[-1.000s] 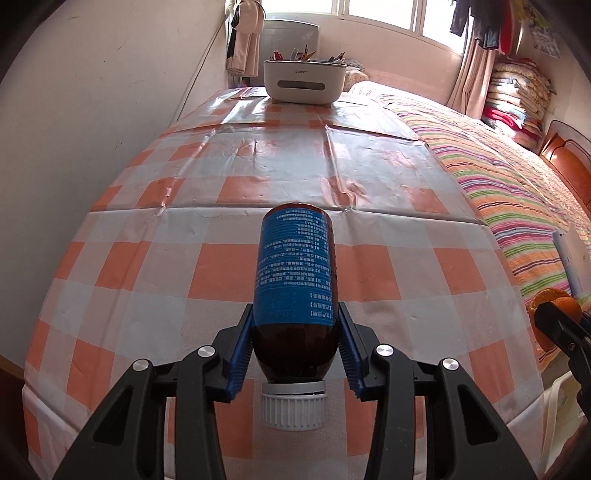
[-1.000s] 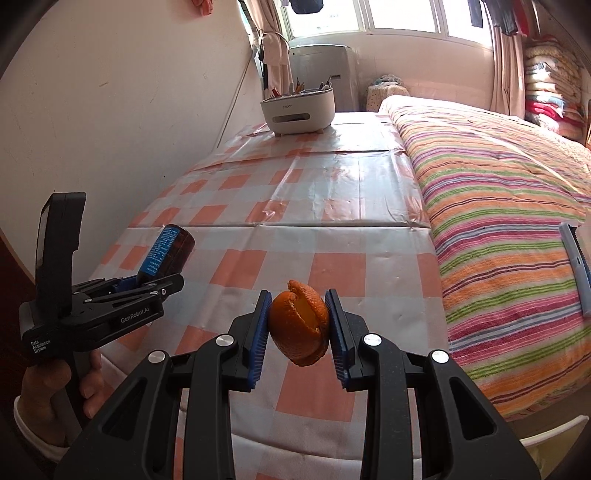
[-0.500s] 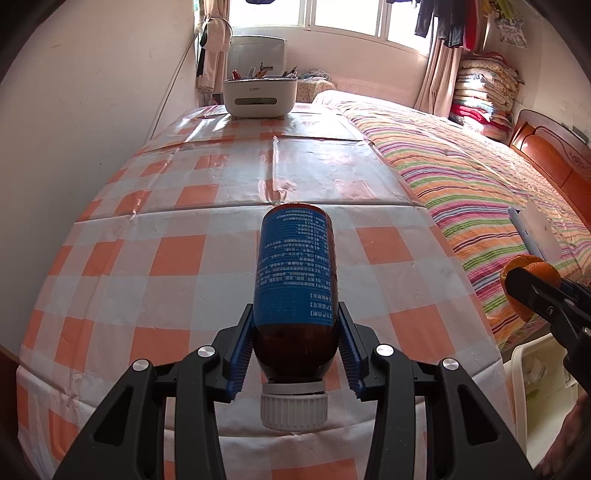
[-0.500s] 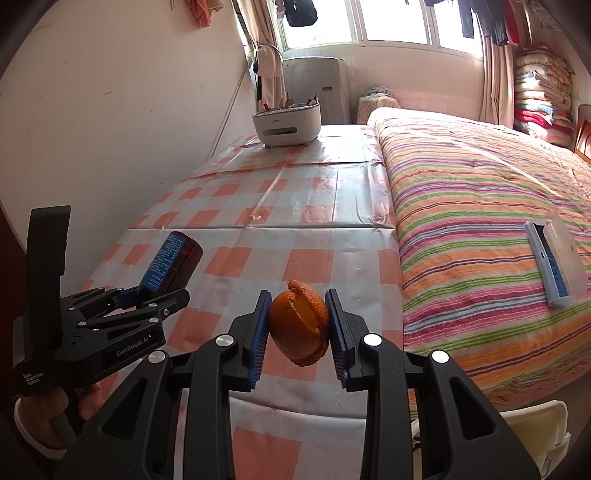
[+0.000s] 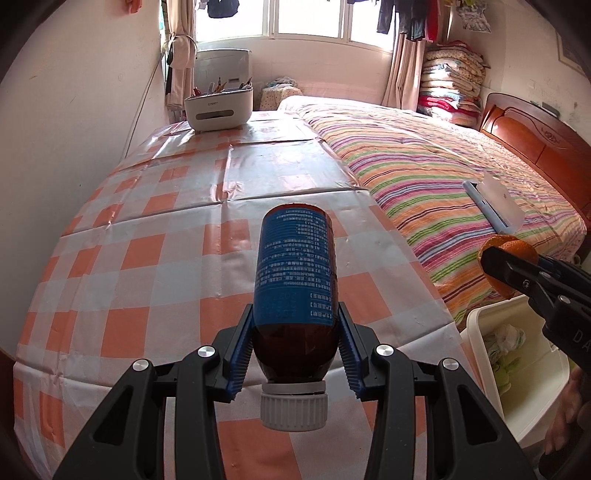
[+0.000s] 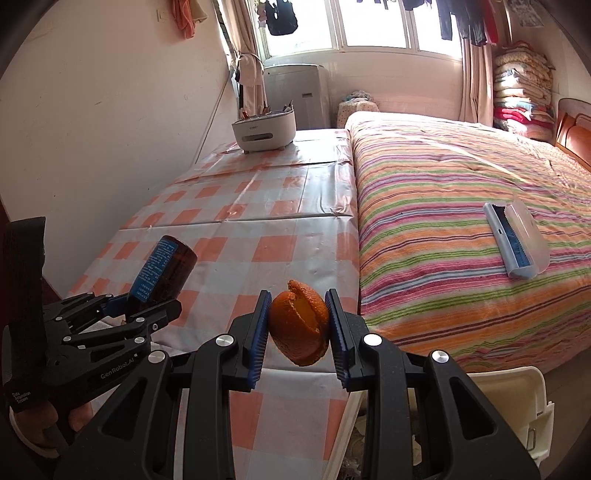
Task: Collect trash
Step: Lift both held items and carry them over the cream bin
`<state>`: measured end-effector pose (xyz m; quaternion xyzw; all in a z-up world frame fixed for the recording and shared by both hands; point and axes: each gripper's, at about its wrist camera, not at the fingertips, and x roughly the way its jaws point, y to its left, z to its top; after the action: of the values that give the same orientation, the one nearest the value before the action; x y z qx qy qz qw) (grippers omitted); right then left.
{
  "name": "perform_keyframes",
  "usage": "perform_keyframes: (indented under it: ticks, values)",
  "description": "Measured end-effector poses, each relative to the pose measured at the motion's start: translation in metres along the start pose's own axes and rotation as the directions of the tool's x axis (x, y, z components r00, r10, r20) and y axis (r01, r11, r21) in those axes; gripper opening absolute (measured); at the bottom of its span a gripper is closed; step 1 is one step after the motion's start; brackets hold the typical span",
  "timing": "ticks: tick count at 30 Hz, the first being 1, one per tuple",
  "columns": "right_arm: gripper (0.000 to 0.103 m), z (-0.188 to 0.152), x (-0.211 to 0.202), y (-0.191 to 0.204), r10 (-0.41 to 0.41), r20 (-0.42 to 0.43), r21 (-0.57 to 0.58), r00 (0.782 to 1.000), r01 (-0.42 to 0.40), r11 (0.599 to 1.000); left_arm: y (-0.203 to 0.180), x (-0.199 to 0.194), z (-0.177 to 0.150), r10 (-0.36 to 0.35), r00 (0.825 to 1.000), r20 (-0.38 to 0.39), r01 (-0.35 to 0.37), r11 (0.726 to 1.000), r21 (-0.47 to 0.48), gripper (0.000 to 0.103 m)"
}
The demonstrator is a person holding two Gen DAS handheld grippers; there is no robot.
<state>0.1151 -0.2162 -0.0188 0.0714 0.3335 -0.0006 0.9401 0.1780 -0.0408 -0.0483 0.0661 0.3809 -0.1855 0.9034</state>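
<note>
Moved: both grippers drawn back off the table point(image 5: 155, 280), toward the bin point(image 5: 480, 328)
Left gripper point(image 5: 293, 347): clamped on bottle point(image 5: 295, 269), cap toward the hand
Right gripper point(image 6: 297, 325): clamped on orange peel point(image 6: 299, 321), nearer the bin

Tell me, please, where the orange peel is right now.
The orange peel is clamped in the right claw, in the air past the table's near corner and above the white bin beside the bed.

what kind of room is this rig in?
Most likely a home bedroom. A bed with a striped quilt and wooden headboard sits right beside a table with a checked oilcloth, folded blankets are stacked in the corner, and laundry hangs at the window.
</note>
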Motion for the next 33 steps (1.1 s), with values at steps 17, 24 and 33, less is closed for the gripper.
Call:
perform_keyframes:
  ticks: [17, 24, 33]
  values:
    - [0.029, -0.014, -0.032, -0.036, -0.072, 0.042, 0.022, 0.997, 0.071, 0.997, -0.053, -0.020, -0.006, -0.091, 0.996, 0.006, 0.091, 0.994, 0.062, 0.041]
    - [0.029, -0.018, -0.043, -0.052, -0.093, 0.050, 0.045, 0.994, 0.091, 0.995, -0.076, -0.026, -0.007, -0.116, 0.993, 0.005, 0.115, 0.989, 0.089, 0.041]
    - [0.029, -0.033, -0.059, -0.079, -0.126, 0.054, 0.093, 0.991, 0.120, 0.988, -0.110, -0.027, -0.011, -0.161, 0.987, 0.001, 0.159, 0.978, 0.132, 0.041]
